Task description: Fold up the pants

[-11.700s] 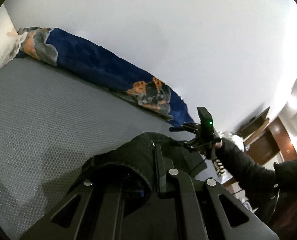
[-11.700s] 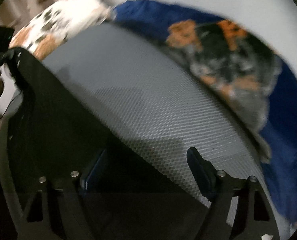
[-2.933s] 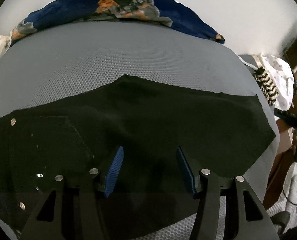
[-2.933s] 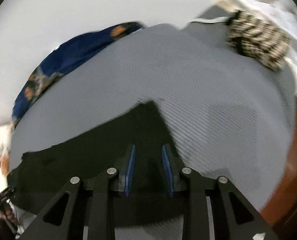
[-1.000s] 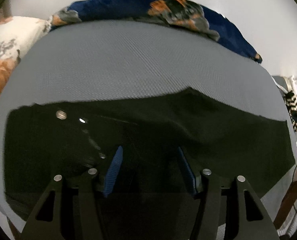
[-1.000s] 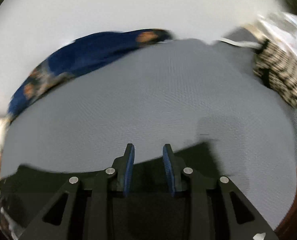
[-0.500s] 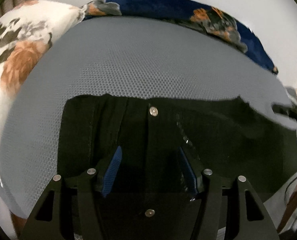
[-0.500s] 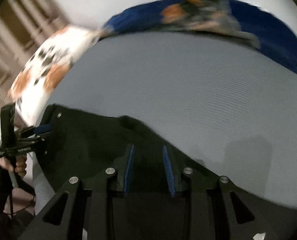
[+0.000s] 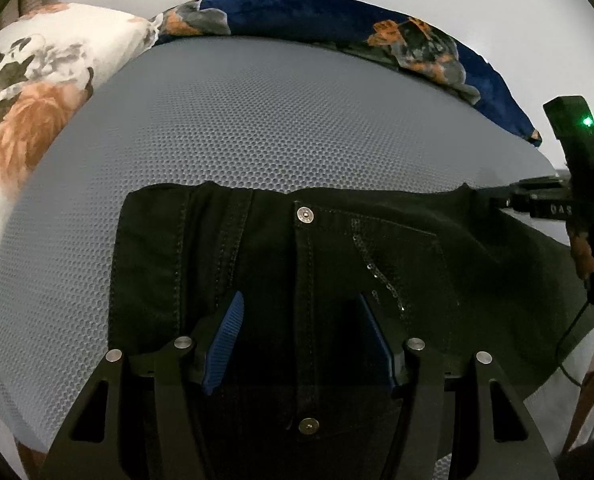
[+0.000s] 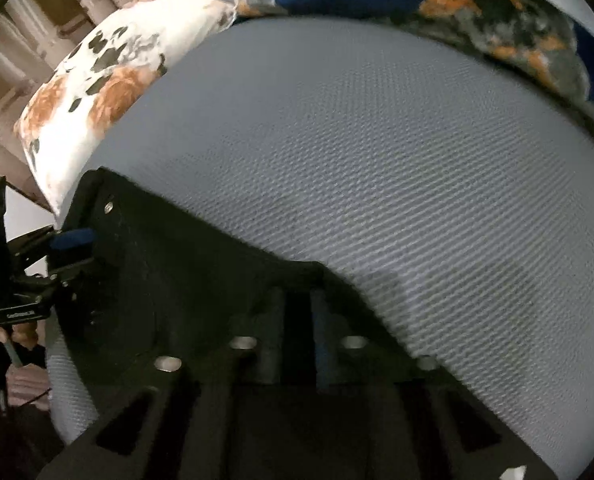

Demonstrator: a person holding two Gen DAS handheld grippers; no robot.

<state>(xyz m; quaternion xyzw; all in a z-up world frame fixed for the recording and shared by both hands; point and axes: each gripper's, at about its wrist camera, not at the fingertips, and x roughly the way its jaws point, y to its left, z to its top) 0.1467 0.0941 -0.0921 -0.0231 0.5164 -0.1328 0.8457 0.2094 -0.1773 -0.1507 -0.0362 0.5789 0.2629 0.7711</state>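
Grey honeycomb-textured mattress point(image 9: 257, 128) fills the left wrist view, with a floral pillow point(image 9: 37, 92) at its left end and a blue patterned blanket point(image 9: 337, 16) along the far edge by the wall. Black pants point(image 9: 297, 264) lie flat on it, waistband away from the camera, a metal button point(image 9: 305, 214) at the fly and a sequinned pocket to its right. They look like soft denim, light but limp, likely to sag and crease unless taken by the thicker waistband or a seam edge. The left gripper point(image 9: 299, 336) hangs over the fly with its blue pads well apart and nothing pinched between them. At the right edge the right gripper point(image 9: 493, 200) meets the waistband corner. In the right wrist view, which is blurred, the same mattress point(image 10: 377, 160), pillow point(image 10: 109, 80) and blanket point(image 10: 497, 12) appear, the pants point(image 10: 185, 280) spread toward the left gripper point(image 10: 69, 248) at far left. The right gripper point(image 10: 297, 320) is closing, its fingers nearly together with dark cloth between them at the pants' edge.
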